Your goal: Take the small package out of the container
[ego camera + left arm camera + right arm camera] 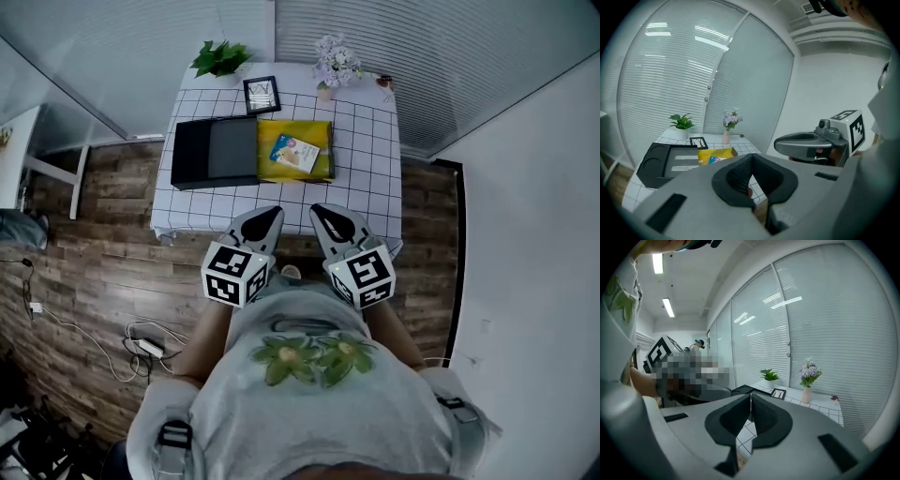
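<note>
A plant, frame and flower vase stand behind the yellow container.

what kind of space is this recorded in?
Probably an office room dressed as a home corner: glass walls with slatted blinds, fluorescent ceiling strips, and a small table in a checked cloth with a potted plant and flower vase.

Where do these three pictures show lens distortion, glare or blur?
Head view: wide-angle bending curves the walls and the table edges; even light, sharp focus. Left gripper view: strong fisheye, dark corners, lamp reflections streaking the blinds. Right gripper view: same fisheye, bright ceiling lamps, a mosaic patch laid over the left side.
</note>
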Available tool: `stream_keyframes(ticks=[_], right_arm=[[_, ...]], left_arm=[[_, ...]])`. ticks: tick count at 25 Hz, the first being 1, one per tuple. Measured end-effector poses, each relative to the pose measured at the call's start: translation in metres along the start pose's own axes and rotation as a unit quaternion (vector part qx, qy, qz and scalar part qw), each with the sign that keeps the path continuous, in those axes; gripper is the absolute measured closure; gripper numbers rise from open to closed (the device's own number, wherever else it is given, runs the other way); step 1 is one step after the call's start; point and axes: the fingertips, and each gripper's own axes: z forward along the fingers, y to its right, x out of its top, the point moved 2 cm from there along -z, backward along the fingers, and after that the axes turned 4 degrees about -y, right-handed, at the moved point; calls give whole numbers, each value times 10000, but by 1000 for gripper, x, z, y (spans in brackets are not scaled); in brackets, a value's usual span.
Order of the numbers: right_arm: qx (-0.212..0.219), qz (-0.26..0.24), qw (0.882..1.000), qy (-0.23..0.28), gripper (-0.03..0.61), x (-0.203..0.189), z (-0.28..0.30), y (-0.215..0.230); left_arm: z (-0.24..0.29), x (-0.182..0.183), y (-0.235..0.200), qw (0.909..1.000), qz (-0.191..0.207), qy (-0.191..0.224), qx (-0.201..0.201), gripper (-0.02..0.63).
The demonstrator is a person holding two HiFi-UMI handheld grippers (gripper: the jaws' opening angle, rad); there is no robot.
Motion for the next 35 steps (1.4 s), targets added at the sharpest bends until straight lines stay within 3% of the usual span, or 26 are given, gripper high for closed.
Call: stream_keyframes(ticks=[4, 9, 13, 18, 30, 35], right_arm=[[101, -101, 9999, -32, 571, -1, 8, 6], [227, -67, 9997, -106, 566, -1, 29, 18], [247, -30, 9994, -227, 509, 0, 49, 30], [295, -37, 9989, -360, 486, 7, 76, 48], [546, -577, 9906, -1114, 415, -1, 131, 71], [624, -638, 9863, -1385, 385, -12, 155, 82]], left_arm=[[8, -3, -1, 9998, -11, -190, 14, 607], [21, 4, -11, 9994, -282, -133, -125, 608], [37, 6, -25, 9986, -412, -237, -216, 607], [59, 27, -46, 9980, -513, -227, -299, 607], [102, 49, -94, 9957, -734, -466, -329, 607], [116, 53, -109, 9961, -624, -548, -284, 607]])
